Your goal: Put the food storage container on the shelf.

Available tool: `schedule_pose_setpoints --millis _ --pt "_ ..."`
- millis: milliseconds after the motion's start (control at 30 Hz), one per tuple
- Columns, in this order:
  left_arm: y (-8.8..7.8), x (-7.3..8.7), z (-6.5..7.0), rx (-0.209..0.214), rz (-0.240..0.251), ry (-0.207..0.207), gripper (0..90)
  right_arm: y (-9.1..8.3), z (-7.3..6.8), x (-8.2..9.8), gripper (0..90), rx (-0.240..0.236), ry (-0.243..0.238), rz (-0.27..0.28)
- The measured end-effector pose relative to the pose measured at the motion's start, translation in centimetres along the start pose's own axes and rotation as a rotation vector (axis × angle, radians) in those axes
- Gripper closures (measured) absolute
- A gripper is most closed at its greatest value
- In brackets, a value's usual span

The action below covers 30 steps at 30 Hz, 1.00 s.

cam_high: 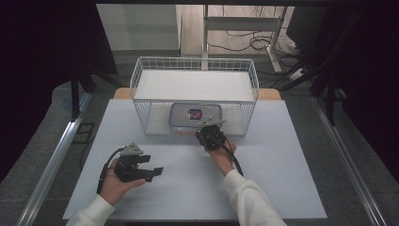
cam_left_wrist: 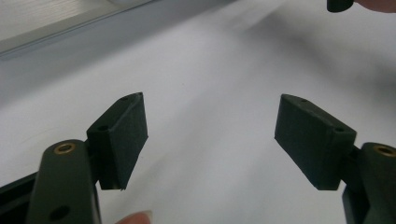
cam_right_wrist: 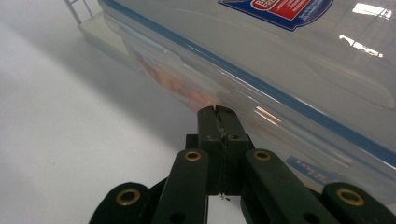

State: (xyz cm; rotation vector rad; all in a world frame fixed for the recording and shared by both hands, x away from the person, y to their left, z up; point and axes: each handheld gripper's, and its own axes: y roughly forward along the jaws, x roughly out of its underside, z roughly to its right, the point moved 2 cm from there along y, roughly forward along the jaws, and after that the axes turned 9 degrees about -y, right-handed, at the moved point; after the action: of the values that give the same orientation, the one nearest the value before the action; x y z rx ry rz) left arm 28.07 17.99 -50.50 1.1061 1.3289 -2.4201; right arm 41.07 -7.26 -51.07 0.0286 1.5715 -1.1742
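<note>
A clear plastic container (cam_high: 195, 115) with a blue-edged lid and a red and blue label lies on the table under the wire basket's shelf. My right gripper (cam_high: 210, 128) is at its front edge. In the right gripper view the jaws (cam_right_wrist: 218, 111) are shut flat together, and their tips are against the container's (cam_right_wrist: 280, 56) side wall just below the lid. I see nothing between them. My left gripper (cam_high: 151, 165) rests low over the white table at the front left. Its black pads (cam_left_wrist: 123, 135) stand wide apart, and there is bare table between them.
A white wire basket (cam_high: 141, 70) with a raised shelf stands at the back centre of the white table (cam_high: 188, 188). Metal rails run along both sides of the table. A desk frame and cables sit on the floor behind.
</note>
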Motion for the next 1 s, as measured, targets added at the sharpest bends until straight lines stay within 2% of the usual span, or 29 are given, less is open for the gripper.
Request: schedule_pose_setpoints --millis 633,1000 --pt "0.0 0.1 -0.1 -0.003 -0.005 -0.006 25.0 1.8 1.2 -1.1 89.0 -0.003 0.010 0.017" --pt "0.0 0.1 -0.1 -0.004 -0.005 -0.010 24.9 2.1 1.5 -1.2 89.0 0.014 0.022 0.021"
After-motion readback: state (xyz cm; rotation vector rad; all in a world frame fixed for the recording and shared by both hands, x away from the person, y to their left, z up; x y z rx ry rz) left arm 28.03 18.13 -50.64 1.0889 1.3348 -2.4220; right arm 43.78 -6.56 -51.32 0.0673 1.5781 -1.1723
